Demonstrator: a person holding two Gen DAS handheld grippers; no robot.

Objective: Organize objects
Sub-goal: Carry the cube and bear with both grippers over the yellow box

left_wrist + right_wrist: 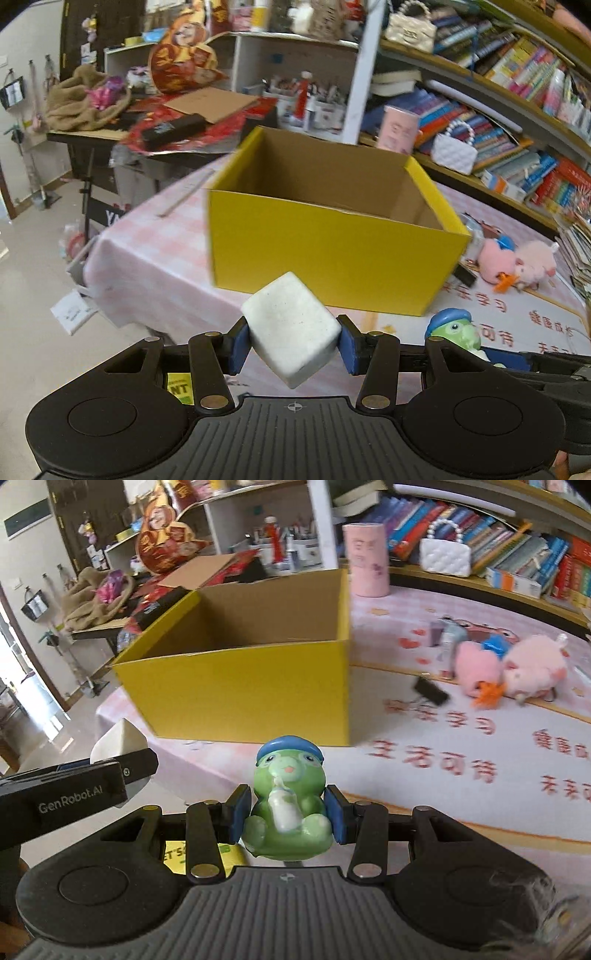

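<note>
My left gripper [293,341] is shut on a white block [290,326], held tilted just in front of an open yellow cardboard box [332,254] whose visible inside holds nothing. My right gripper [288,814] is shut on a green toy figure [286,797] with a blue cap and a white bottle, also short of the yellow box [240,698]. The green figure [456,330] shows at the right in the left wrist view. In the right wrist view the left gripper's finger [74,786] and the white block [120,740] appear at the left.
The box stands on a table under a pink patterned cloth [443,760]. Right of the box lie two pink plush toys [513,672], a black clip [430,692] and a pink cylinder [367,559]. Bookshelves [517,110] run behind. A cluttered desk [147,122] stands at the far left.
</note>
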